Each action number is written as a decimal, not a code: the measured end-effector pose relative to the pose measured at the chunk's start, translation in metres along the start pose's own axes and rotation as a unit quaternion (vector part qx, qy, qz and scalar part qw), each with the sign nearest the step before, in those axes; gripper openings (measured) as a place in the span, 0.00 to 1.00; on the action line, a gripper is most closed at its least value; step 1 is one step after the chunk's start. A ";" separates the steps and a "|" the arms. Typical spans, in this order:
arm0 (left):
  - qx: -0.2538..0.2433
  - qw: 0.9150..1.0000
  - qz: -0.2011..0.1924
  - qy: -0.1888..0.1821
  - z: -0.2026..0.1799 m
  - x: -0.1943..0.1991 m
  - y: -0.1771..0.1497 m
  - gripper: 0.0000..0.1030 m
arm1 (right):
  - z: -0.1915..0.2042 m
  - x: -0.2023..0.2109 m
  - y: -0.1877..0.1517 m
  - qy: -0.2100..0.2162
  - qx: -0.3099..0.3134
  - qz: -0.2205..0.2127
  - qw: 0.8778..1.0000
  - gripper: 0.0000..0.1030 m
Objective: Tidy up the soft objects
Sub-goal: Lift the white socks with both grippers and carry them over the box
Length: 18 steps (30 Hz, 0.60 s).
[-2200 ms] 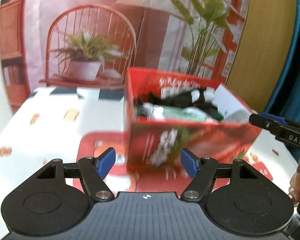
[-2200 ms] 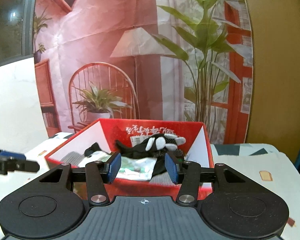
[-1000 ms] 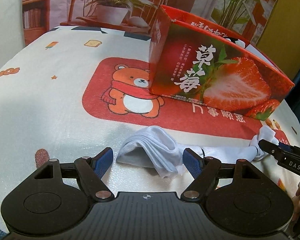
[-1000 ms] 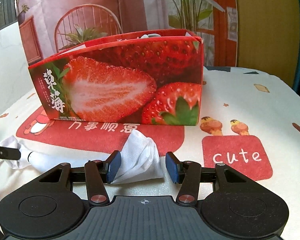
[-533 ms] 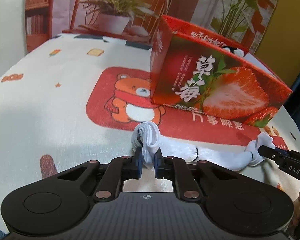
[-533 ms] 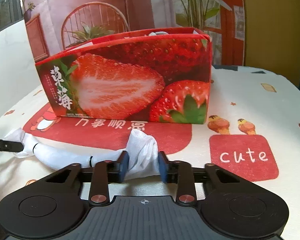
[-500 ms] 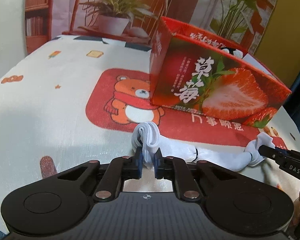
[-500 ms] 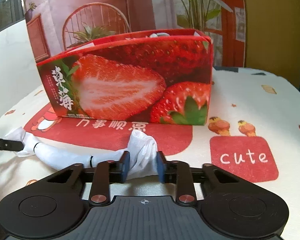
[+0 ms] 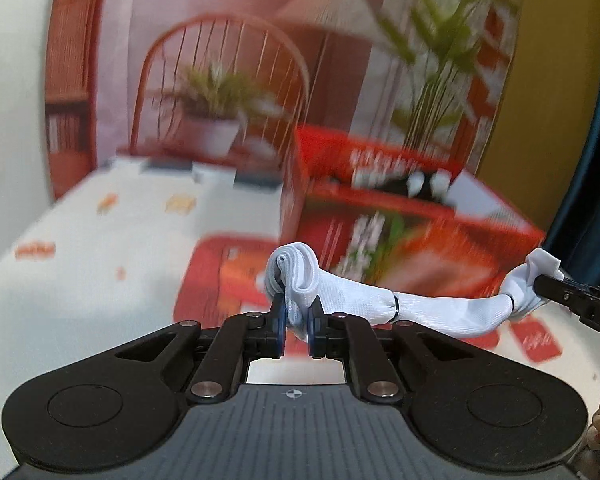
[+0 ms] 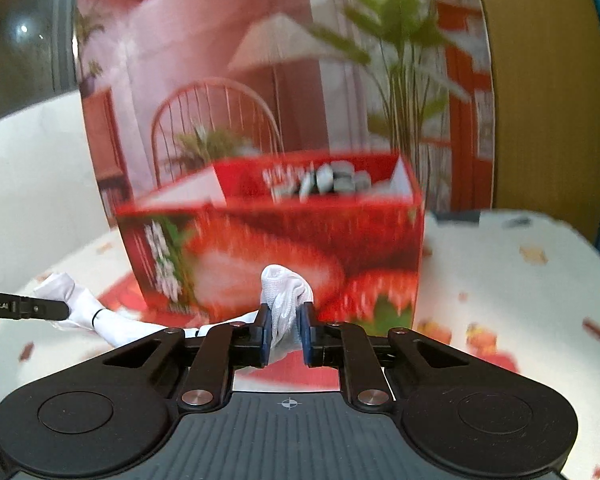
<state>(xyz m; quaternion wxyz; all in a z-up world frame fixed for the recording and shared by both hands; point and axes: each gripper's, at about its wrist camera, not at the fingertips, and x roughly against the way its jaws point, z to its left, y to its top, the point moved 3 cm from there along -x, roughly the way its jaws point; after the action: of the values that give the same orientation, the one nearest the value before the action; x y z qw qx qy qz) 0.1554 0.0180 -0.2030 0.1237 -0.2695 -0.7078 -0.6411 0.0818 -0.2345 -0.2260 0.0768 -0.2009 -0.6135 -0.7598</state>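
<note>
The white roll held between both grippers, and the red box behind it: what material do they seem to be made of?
The white roll: soft knitted fabric, matte; a fine ribbed weave shows, it sags between the left gripper and the right gripper. The red box: probably printed cardboard, slightly glossy; thin flat walls, white inside.

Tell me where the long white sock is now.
The long white fabric sock hangs stretched between the left hand-held gripper and right hand-held gripper, in front of the red strawberry-printed cardboard box.

This looks like a staged home corner set up for recording. A printed backdrop (image 10: 260,80) of a chair, lamp and houseplants hangs behind a surface (image 9: 100,272) under a cartoon-patterned cloth, beside a plain yellow wall (image 10: 540,80).
</note>
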 end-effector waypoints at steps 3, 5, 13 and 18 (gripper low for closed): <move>-0.017 0.999 -0.035 -0.007 -0.009 0.005 0.028 0.11 | -0.003 0.008 0.026 0.001 0.009 -0.031 0.999 0.13; -0.026 0.998 -0.049 -0.013 -0.017 0.003 0.048 0.11 | -0.007 0.007 0.044 -0.002 0.012 -0.047 0.999 0.13; -0.066 0.996 -0.051 -0.010 -0.053 -0.051 0.107 0.11 | -0.036 -0.034 0.107 -0.038 0.028 -0.062 0.997 0.13; -0.083 0.996 -0.014 0.007 -0.063 -0.096 0.117 0.11 | -0.045 -0.077 0.120 -0.066 0.056 -0.041 0.995 0.13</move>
<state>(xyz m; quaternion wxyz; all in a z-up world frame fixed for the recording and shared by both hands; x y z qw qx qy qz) 0.2873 -0.0609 -0.1453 0.0966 -0.2641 -0.6551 -0.7013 0.1855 -0.3164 -0.1566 0.0157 -0.2206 -0.6670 -0.7115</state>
